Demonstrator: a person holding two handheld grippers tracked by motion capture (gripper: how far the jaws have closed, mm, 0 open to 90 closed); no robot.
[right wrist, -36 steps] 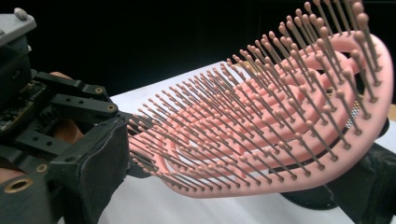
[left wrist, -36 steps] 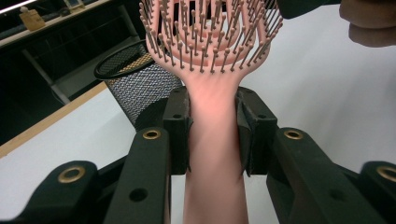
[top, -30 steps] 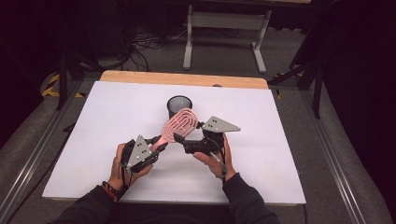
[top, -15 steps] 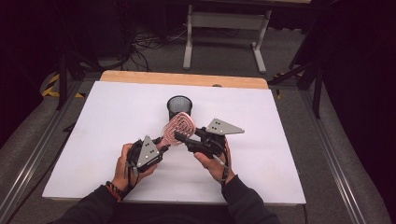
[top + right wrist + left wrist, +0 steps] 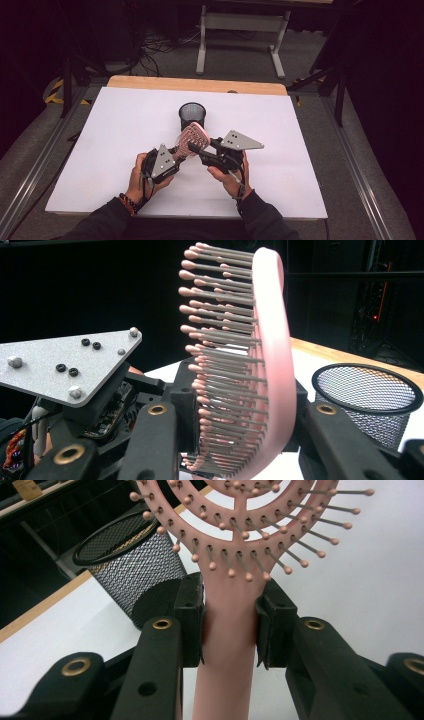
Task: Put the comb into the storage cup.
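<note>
A pink hairbrush [image 5: 192, 137] with ball-tipped bristles is held above the white table [image 5: 100, 140]. My left gripper [image 5: 230, 615] is shut on its handle [image 5: 227, 645] just below the head. My right gripper [image 5: 240, 410] has just been closing, with the brush head [image 5: 270, 365] between its jaws. One pad now presses the bristle tips and the other the smooth back. In the high view the left gripper [image 5: 177, 152] and right gripper [image 5: 197, 147] meet at the brush near the table's middle.
A black mesh cup [image 5: 192, 115] stands upright just beyond the brush, also seen close by in the left gripper view [image 5: 135, 565] and the right gripper view [image 5: 370, 395]. A wooden strip [image 5: 195, 85] borders the table's far edge.
The right gripper has closed its jaws on the brush head. The head has turned more edge-on in the high view. Both hands stay in about the same place.
</note>
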